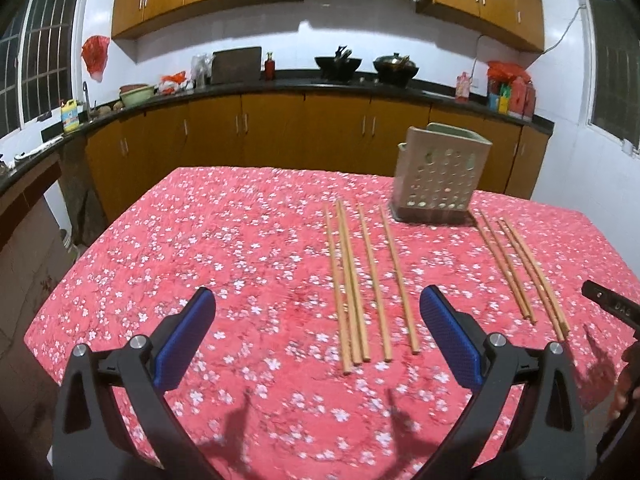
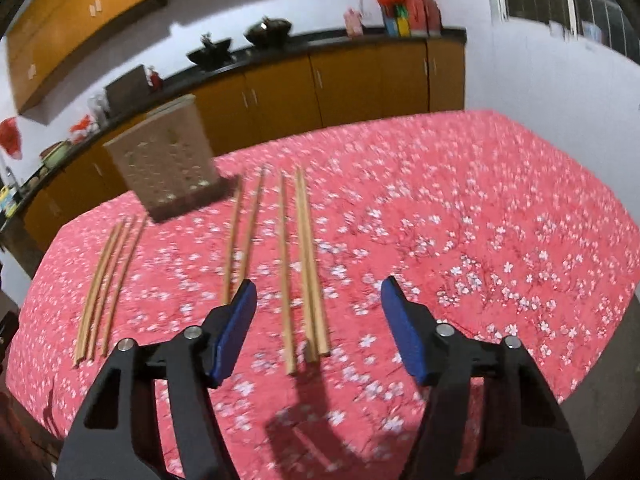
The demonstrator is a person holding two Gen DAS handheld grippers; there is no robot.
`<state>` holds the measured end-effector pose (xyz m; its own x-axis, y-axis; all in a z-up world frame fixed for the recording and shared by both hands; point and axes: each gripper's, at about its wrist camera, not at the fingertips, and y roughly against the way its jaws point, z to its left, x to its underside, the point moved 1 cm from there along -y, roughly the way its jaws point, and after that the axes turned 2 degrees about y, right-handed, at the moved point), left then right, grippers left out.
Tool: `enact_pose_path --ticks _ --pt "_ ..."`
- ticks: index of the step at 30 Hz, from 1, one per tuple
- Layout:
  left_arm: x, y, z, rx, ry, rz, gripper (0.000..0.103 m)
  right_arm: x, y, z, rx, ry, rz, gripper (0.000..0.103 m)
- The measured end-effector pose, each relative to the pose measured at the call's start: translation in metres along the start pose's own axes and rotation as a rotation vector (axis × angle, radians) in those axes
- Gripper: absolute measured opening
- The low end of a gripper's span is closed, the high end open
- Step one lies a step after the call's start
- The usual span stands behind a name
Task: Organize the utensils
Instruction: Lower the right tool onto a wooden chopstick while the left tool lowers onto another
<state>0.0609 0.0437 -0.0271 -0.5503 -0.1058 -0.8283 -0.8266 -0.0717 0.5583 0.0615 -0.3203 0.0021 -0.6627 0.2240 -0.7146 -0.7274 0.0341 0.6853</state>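
Left gripper (image 1: 316, 312) agape, slender wooden chopsticks (image 1: 370, 280), perforated holder (image 1: 438, 176)

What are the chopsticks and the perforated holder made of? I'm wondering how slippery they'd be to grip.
The chopsticks look like bare wood or bamboo: pale tan, matte, with no gloss. The perforated holder looks like beige moulded plastic with smooth walls and round holes, though ceramic cannot be ruled out.

My left gripper (image 1: 316, 300) hovers over the bench (image 1: 200, 240), blue-padded fingers (image 1: 448, 336) spread wide, nothing between them; five chopsticks (image 1: 360, 280) lie side by side ahead; three more chopsticks (image 1: 524, 268) lie well apart to the right; perforated utensil holder (image 1: 438, 172) stands upright beyond, between both groups.
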Motion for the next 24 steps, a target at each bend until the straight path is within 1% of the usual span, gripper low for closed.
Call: enact_pose_path --ticks 2,4,5,6,7,8,10,13,15,18,21,24 --pt "-0.003 -0.008 0.004 0.001 0.001 0.012 0.099 -0.002 -0.007 -0.001 0.017 0.012 0.008 0.058" --pt "-0.006 -0.015 0.005 0.009 -0.005 0.023 0.099 -0.005 -0.015 0.002 0.026 0.037 0.021 0.048" --pt "-0.007 -0.019 0.005 0.01 -0.009 0.03 0.099 -0.005 -0.02 0.003 0.026 0.047 0.032 0.046" --pt "-0.008 -0.024 0.005 0.011 -0.016 0.038 0.099 -0.006 -0.025 0.004 0.022 0.051 0.044 0.04" --pt "-0.009 -0.029 0.005 0.012 -0.027 0.049 0.097 -0.008 -0.03 0.004 0.013 0.052 0.061 0.035" --pt "-0.011 -0.034 0.004 0.012 -0.031 0.059 0.095 -0.008 -0.038 0.005 0.004 0.052 0.083 0.033" --pt "-0.013 -0.046 0.003 0.02 -0.039 0.091 0.083 -0.008 -0.048 0.006 -0.001 0.053 0.115 0.026" --pt "-0.015 -0.061 0.003 0.03 -0.041 0.129 0.073 -0.005 -0.061 0.01 -0.019 0.062 0.161 0.021" --pt "-0.015 -0.068 0.003 0.035 -0.045 0.146 0.07 -0.002 -0.066 0.015 -0.026 0.072 0.183 0.02" --pt "-0.014 -0.079 0.001 0.043 -0.049 0.173 0.065 -0.009 -0.071 0.007 -0.038 0.081 0.179 0.017" --pt "-0.011 -0.09 -0.002 0.061 -0.049 0.206 0.06 -0.01 -0.072 0.008 -0.057 0.086 0.186 0.013" --pt "-0.009 -0.096 -0.004 0.074 -0.05 0.229 0.057 -0.01 -0.075 0.01 -0.065 0.087 0.192 0.012"
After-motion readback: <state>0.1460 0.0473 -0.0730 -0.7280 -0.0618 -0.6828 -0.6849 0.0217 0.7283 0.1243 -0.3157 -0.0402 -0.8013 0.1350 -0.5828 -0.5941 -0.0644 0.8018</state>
